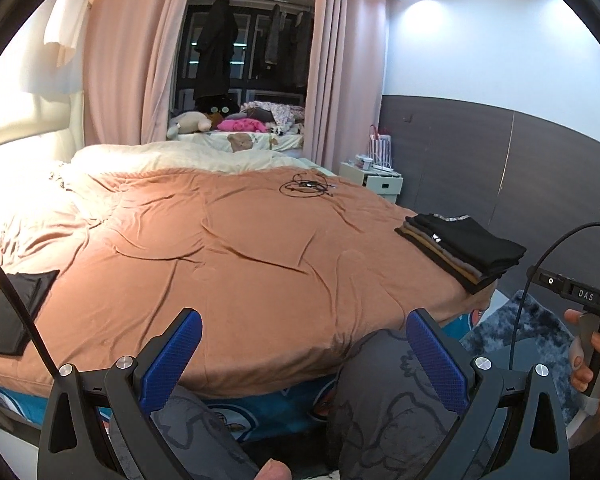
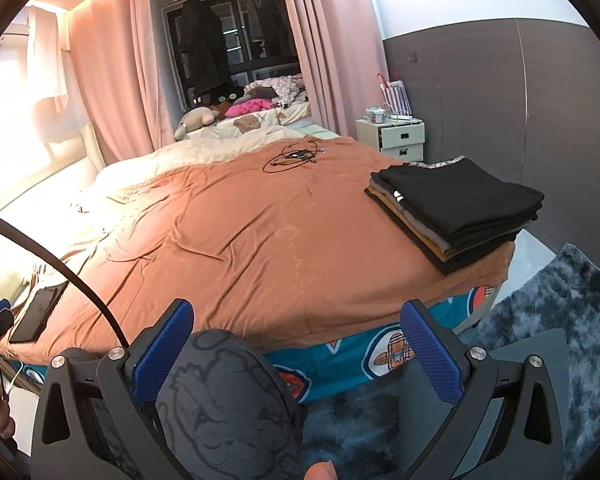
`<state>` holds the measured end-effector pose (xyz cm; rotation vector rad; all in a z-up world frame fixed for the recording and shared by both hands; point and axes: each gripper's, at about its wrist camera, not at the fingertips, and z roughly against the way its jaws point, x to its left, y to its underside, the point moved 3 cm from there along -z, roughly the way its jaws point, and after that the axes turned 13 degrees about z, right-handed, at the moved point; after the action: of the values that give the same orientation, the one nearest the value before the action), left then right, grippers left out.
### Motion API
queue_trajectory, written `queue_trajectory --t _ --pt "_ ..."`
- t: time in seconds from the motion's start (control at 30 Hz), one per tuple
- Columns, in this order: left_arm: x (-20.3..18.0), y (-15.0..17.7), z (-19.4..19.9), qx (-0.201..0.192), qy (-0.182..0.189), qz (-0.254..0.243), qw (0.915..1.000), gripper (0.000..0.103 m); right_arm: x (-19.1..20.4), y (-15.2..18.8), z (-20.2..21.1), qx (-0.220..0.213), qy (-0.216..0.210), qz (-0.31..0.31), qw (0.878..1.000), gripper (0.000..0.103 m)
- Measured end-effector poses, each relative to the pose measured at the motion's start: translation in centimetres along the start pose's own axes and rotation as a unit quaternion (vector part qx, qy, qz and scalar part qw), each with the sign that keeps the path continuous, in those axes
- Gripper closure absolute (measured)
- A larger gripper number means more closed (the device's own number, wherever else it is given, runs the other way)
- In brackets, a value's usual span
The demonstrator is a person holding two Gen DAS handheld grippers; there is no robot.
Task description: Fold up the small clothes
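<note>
A stack of folded clothes [image 1: 462, 249] [image 2: 458, 210], black on top with brown and grey layers below, rests on the right corner of the bed with the orange-brown cover [image 1: 236, 256] [image 2: 236, 232]. My left gripper [image 1: 304, 344] hangs open in front of the bed's near edge, holding nothing. My right gripper [image 2: 298, 340] is also open and empty, at the same near edge. The right gripper's body [image 1: 580, 292] shows at the right of the left wrist view, held in a hand [image 1: 592, 364]. A person's knees in grey printed trousers [image 1: 384, 396] [image 2: 228, 392] lie below the fingers.
A black tablet [image 1: 12, 312] [image 2: 38, 314] lies at the bed's left edge. A tangle of black cables [image 1: 306, 186] [image 2: 294, 156] sits on the far part of the cover. A white nightstand [image 2: 396, 138] stands by the dark wall. A grey shaggy rug [image 2: 556, 312] covers the floor at right.
</note>
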<state>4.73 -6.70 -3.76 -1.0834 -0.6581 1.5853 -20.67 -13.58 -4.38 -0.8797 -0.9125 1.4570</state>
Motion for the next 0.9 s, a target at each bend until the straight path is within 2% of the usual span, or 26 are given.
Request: queue_trajectory --t 0.4,0.9 --pt "-0.4 0.2 1.7 -0.023 -0.006 0.003 0.9997 0.0 0.8 1.3 2.0 -0.01 -0.001 0.016 1.0 0.0" --pt "-1.0 0.7 3.3 -0.028 -0.005 -0.004 0.9996 0.0 0.8 1.7 3.1 -0.021 0.005 0.016 1.0 0.0"
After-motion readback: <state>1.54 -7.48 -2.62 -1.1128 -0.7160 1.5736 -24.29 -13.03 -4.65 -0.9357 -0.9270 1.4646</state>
